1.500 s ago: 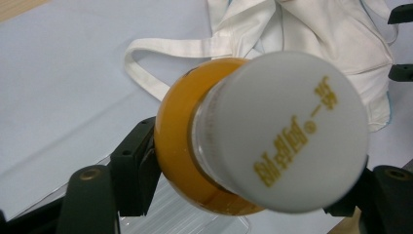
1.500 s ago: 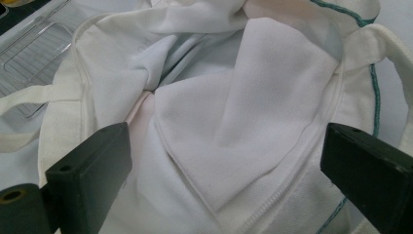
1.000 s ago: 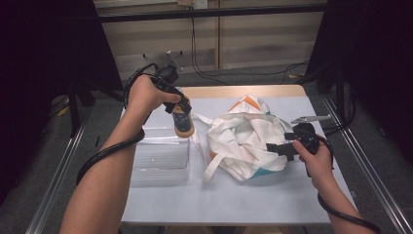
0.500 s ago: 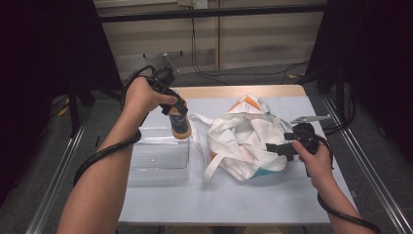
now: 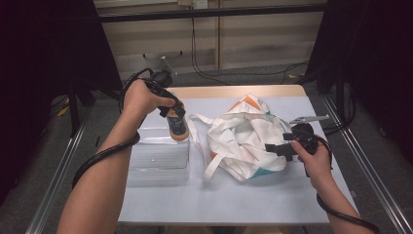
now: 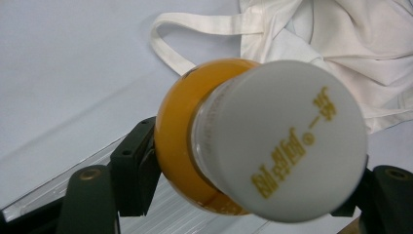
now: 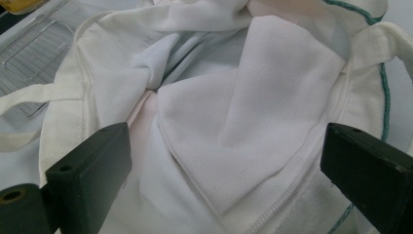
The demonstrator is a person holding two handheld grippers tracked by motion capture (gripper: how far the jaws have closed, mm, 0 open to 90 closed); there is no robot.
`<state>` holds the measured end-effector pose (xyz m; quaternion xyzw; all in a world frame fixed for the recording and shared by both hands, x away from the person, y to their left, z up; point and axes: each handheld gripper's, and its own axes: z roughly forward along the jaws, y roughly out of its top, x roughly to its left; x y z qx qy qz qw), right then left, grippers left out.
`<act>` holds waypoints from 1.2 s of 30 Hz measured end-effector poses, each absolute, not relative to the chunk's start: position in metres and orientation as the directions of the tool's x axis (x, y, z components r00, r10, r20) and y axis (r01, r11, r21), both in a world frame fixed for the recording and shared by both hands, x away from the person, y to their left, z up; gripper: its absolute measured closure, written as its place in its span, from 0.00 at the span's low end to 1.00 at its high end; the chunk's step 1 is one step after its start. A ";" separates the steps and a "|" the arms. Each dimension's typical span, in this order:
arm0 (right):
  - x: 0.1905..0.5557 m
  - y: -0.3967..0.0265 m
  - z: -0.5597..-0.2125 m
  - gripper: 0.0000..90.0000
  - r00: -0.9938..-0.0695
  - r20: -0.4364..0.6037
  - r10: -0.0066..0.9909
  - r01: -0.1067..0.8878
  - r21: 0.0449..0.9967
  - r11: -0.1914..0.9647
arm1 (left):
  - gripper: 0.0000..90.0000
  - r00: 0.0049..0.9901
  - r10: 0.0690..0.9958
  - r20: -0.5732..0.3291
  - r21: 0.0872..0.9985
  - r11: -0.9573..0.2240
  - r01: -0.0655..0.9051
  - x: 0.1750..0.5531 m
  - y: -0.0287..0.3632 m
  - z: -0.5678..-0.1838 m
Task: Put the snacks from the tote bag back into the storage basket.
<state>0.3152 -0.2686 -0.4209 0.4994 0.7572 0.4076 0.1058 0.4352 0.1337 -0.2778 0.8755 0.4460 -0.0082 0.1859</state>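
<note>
My left gripper (image 5: 176, 122) is shut on a bottle (image 5: 178, 128) of orange liquid with a white cap. It holds the bottle over the far right corner of a clear plastic tray (image 5: 158, 163). In the left gripper view the bottle (image 6: 253, 141) sits cap-first between the two black jaws of the left gripper (image 6: 258, 192). A crumpled white cloth tote bag (image 5: 243, 136) lies in the middle of the table. My right gripper (image 5: 278, 147) stands open at the bag's right side. The right gripper view shows that gripper (image 7: 229, 170) with jaws wide apart and the bag's folds (image 7: 234, 97) just beyond them.
The table has a pale cover (image 5: 234, 204) with a wooden far edge (image 5: 234, 91). The bag's loose straps (image 5: 204, 161) trail toward the tray. Metal rails (image 5: 375, 170) run along both sides of the table. The tray (image 7: 34, 53) shows at the upper left of the right gripper view.
The left gripper with the bottle has edged slightly left and down toward the tray's corner. The right gripper and the bag have stayed put.
</note>
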 end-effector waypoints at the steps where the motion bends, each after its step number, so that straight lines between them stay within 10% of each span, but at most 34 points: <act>1: 0.315 -0.269 -0.421 0.05 -0.480 0.248 0.842 0.670 0.723 0.169 | 0.33 0.603 0.777 -0.181 0.316 -0.535 0.784 0.435 0.134 -0.279; 36: 0.317 -0.267 -0.421 0.05 -0.485 0.252 0.837 0.670 0.722 0.171 | 0.33 0.611 0.775 -0.162 0.287 -0.555 0.780 0.440 0.139 -0.307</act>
